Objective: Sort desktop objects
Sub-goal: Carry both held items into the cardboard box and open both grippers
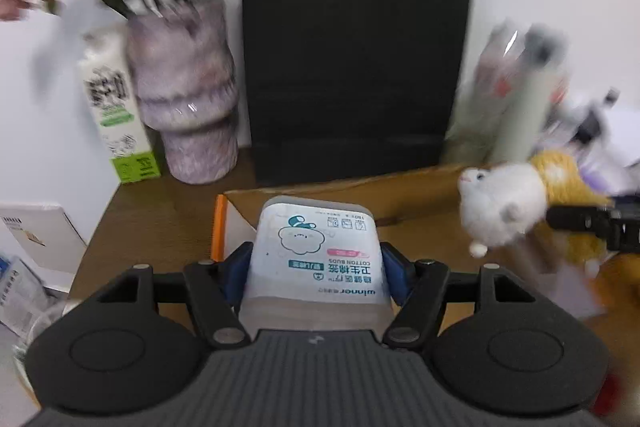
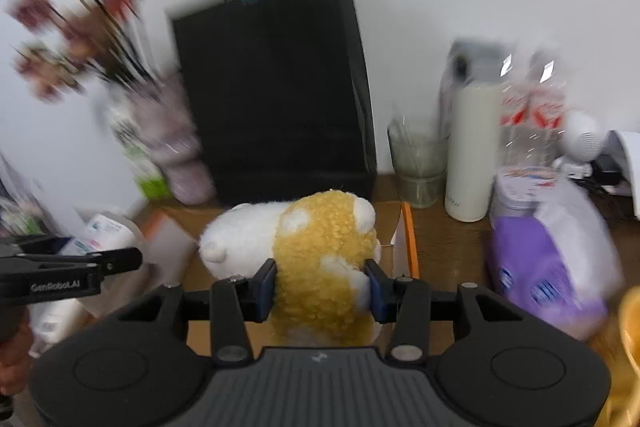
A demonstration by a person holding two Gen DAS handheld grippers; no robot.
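My left gripper (image 1: 316,267) is shut on a clear plastic box of cotton buds (image 1: 316,251) with a white and teal label, held above an open cardboard box (image 1: 400,195) with an orange-edged flap. My right gripper (image 2: 322,283) is shut on a white and yellow plush toy (image 2: 316,247), held over the same cardboard box (image 2: 404,239). The plush toy also shows in the left wrist view (image 1: 508,211) at the right, with the right gripper (image 1: 592,223) behind it. The left gripper (image 2: 72,267) with the cotton bud box (image 2: 108,231) shows at the left of the right wrist view.
A black paper bag (image 1: 356,55) stands at the back against the wall. A purple vase (image 1: 188,95) of flowers and a green and white carton (image 1: 116,107) stand at the back left. A glass (image 2: 418,163), a white bottle (image 2: 472,147) and a purple pack (image 2: 548,263) are at the right.
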